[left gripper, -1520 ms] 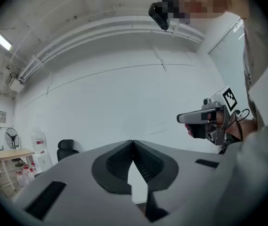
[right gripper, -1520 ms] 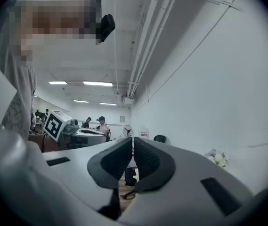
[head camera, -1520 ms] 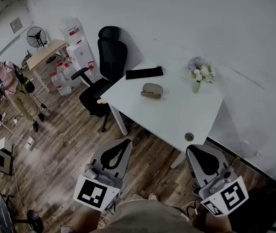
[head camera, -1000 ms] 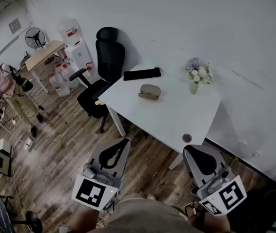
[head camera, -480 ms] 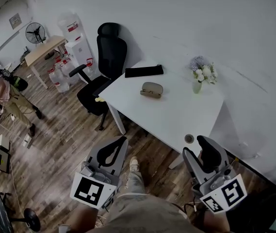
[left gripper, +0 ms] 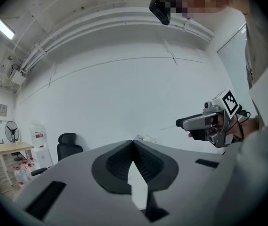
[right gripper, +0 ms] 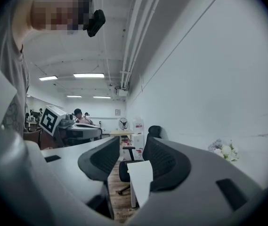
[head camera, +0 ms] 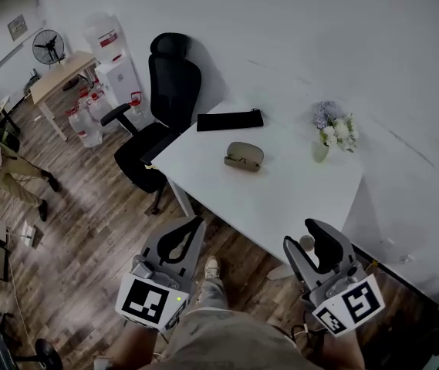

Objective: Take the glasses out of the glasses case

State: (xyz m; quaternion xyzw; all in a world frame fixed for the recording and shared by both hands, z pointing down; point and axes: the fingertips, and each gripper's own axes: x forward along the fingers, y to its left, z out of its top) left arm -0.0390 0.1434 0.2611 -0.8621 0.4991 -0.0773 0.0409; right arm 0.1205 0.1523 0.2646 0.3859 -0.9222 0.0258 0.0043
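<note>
Downward look into an office with a wood floor. At far left, a person mid-stride, partly cut off by the edge; behind, a standing fan, then a black office chair against the wall.

Lower left, the left gripper: jaws pressed together, nothing held.

On the white table, a flat black pouch near the far edge. Just in front of it, not touching, the glasses case: small, oval, grey-brown clamshell, shut, lying flat, well apart from both grippers.

Lower right, the right gripper: jaws spread wide, empty, seen against the table's near corner. Further right, a vase of pale flowers.

Compared with a second ago: right jaws then together, since just been opening; both grippers closer to the table; person further left; case in the same spot.
</note>
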